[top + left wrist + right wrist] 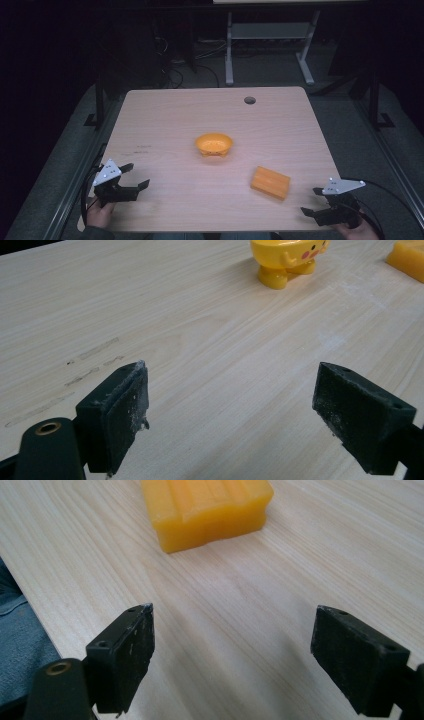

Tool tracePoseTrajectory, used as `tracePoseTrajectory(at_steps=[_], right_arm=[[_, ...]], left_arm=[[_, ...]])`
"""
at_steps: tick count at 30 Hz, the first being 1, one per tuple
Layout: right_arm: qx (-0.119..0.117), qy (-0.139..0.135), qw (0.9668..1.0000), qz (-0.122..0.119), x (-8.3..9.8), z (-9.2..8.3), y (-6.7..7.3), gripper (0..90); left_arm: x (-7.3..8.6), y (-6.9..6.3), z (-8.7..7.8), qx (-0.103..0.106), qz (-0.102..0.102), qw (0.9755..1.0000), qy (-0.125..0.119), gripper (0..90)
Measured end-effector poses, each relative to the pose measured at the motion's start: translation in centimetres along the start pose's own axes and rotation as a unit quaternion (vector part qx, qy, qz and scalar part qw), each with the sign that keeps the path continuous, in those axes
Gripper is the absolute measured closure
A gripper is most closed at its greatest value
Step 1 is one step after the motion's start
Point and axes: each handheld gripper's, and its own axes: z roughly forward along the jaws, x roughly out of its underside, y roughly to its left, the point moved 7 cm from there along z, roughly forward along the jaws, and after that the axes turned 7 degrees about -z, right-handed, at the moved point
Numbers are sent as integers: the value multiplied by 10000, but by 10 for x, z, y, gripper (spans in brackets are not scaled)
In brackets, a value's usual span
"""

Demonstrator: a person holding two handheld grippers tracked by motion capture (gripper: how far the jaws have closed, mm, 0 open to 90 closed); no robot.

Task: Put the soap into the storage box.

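1. The left gripper (pixel 134 176) hovers at the table's (pixel 165 115) near-left corner, jaws spread wide, holding nothing.
2. The right gripper (pixel 311 201) sits near-right, jaws wide, holding nothing.
3. The orange block (pixel 270 182) lies just ahead of it; the yellow bowl (pixel 214 144) stands mid-table.
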Motion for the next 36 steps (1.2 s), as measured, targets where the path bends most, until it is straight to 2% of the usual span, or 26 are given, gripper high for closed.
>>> tracePoseTrajectory(at_steps=[3,8,10,14,24,36], right_arm=[[-12,8,10000,6,-1,0,1,171],[-9,52,10000,-19,-3,-1,2,170],[-33,36,10000,-7,-5,-2,2,169],[-90,186,9997,-138,-12,0,3,169],[-259,293,9992,-129,-24,5,5,169],[-329,449,9976,-409,-45,7,5,170]], left_arm=[[0,0,0,-1,-36,10000,-7,143],[0,-2,0,22,29,10000,16,143],[0,-3,-1,27,-8,10000,-8,143],[-1,-1,-1,16,25,10000,-1,143],[-1,-2,0,35,23,10000,-10,143],[-2,-1,-1,27,24,10000,-36,143]])
